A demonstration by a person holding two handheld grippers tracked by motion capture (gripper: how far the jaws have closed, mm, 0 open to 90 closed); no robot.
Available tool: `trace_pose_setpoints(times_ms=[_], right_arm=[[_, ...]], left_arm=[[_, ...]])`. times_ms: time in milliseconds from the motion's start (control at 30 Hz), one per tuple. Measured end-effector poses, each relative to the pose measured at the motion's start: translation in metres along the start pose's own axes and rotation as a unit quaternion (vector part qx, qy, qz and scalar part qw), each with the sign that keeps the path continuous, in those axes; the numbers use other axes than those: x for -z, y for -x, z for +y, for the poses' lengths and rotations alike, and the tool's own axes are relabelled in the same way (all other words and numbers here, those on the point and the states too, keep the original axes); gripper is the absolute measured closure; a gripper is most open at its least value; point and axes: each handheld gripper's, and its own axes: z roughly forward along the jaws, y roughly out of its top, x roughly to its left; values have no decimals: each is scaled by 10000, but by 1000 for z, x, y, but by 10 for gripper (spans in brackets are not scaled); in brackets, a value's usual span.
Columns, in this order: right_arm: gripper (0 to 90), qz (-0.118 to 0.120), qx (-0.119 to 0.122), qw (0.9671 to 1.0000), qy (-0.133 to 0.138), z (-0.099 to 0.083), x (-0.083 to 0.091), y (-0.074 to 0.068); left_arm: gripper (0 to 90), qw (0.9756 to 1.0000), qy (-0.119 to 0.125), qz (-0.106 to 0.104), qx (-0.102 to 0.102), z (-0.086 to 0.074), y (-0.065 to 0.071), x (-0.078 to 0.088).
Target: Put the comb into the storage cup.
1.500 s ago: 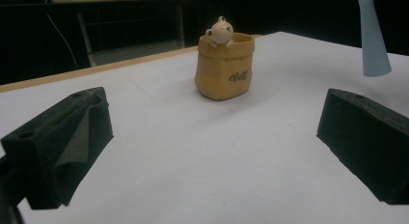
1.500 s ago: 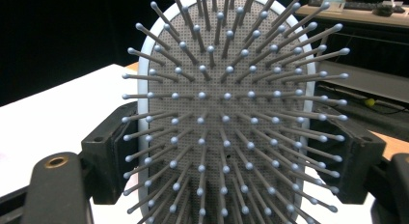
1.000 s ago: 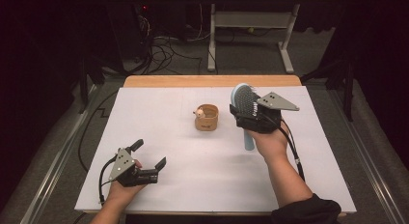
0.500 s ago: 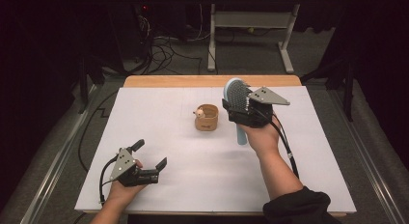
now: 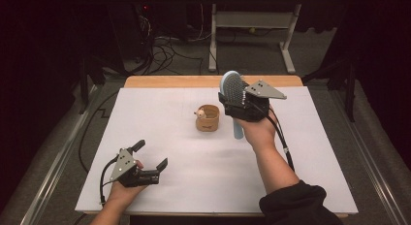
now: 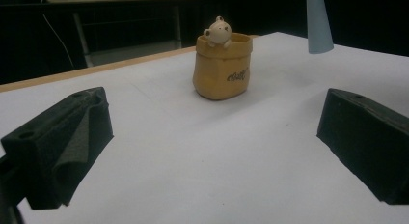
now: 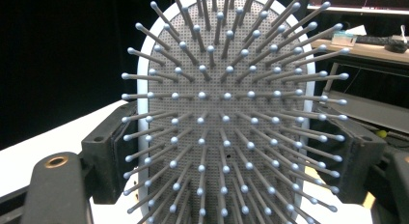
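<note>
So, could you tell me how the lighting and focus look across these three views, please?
High view: white table bright, surroundings nearly black, overall a little soft. Left gripper view: yellow pot fairly sharp, near black jaws blurred. Right gripper view: hairbrush bristles crisp at centre, background dark.

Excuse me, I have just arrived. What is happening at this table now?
A person works at a white-covered table with a gripper in each hand. The right gripper is clamped on a light blue paddle hairbrush with grey bristles, held upright above the table, handle pointing down. Just beside it stands a small tan sack-shaped pot with a little bear figure on its rim. The left gripper rests open near the table's front edge, holding nothing.
</note>
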Motion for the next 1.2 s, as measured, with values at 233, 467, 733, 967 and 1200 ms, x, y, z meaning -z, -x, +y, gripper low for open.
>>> trace_pose_setpoints(times_ms=[233, 467, 733, 967, 1200], right_arm=[[205, 43, 13, 10000, 46, 4, -7, -3], [205, 77, 42, 9999, 130, 10, -14, -6], [205, 87, 27, 9998, 186, 17, -23, -9], [205, 68, 63, 9998, 177, 24, -33, -10], [205, 72, 48, 9996, 255, 32, -44, -14]], left_arm=[[1, 10000, -18, -9, -6, -1, 0, 1], [1, 9999, 45, -102, -97, 2, 0, 2], [1, 10000, 9, -26, 23, 0, 0, 2], [1, 10000, -23, -50, -35, 0, -1, 2], [1, 10000, -4, -57, 69, 1, 0, 1]])
